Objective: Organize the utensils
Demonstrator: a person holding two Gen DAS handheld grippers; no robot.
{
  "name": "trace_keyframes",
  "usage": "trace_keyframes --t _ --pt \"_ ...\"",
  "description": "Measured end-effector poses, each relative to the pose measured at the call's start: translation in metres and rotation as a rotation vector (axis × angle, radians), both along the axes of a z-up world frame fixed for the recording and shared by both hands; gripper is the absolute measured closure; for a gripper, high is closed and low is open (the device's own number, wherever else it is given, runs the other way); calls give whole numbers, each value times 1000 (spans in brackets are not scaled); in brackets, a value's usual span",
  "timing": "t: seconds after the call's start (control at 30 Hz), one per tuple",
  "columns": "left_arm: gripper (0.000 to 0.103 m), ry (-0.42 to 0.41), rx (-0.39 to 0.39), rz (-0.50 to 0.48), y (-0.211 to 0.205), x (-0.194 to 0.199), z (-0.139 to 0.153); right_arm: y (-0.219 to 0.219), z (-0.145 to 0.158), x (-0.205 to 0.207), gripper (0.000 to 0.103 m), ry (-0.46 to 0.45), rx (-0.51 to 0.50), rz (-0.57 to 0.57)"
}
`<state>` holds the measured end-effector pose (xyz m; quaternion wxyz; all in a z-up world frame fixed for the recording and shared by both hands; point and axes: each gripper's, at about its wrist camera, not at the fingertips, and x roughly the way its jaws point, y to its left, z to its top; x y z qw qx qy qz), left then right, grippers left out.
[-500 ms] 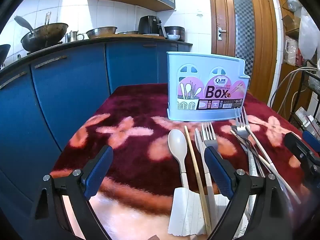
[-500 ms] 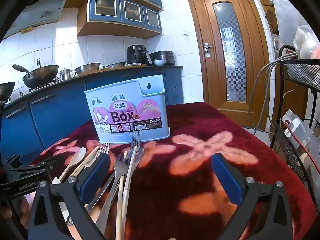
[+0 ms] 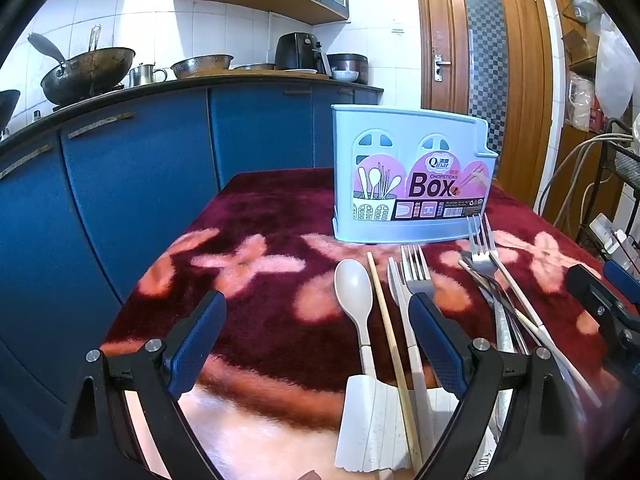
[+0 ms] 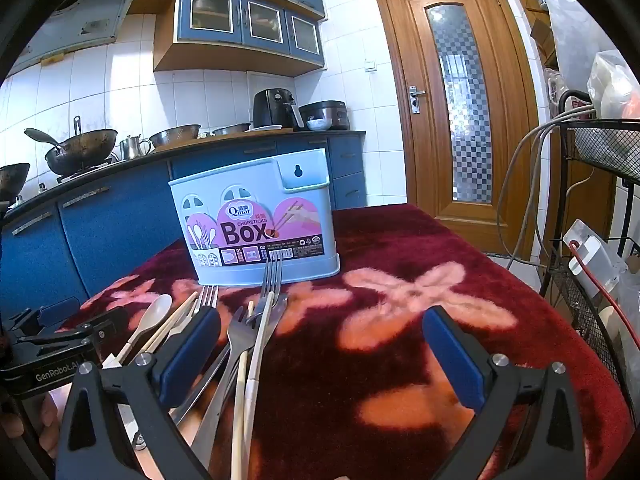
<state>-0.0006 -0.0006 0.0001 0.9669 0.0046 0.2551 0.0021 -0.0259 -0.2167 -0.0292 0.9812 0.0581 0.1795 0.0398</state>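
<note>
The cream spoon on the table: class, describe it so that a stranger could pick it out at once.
Start at the pale blue chopsticks box standing on the dark red flowered tablecloth. In front of it lies a row of utensils, and the cream spoon is the leftmost. It alone has a rounded bowl; beside it lie a chopstick and forks.

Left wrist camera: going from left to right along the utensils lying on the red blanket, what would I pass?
Cream spoon → wooden chopstick → pale knife → steel fork → then a tangled pile with another fork and a white chopstick, too overlapped to order further.
</note>
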Motion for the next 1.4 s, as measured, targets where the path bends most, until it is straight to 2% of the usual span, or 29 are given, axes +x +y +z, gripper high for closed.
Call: trace_keyframes --t 1.4 --pt "9 -10 -4 -1 -2 -1 3 1 1 -1 0 -6 -4 0"
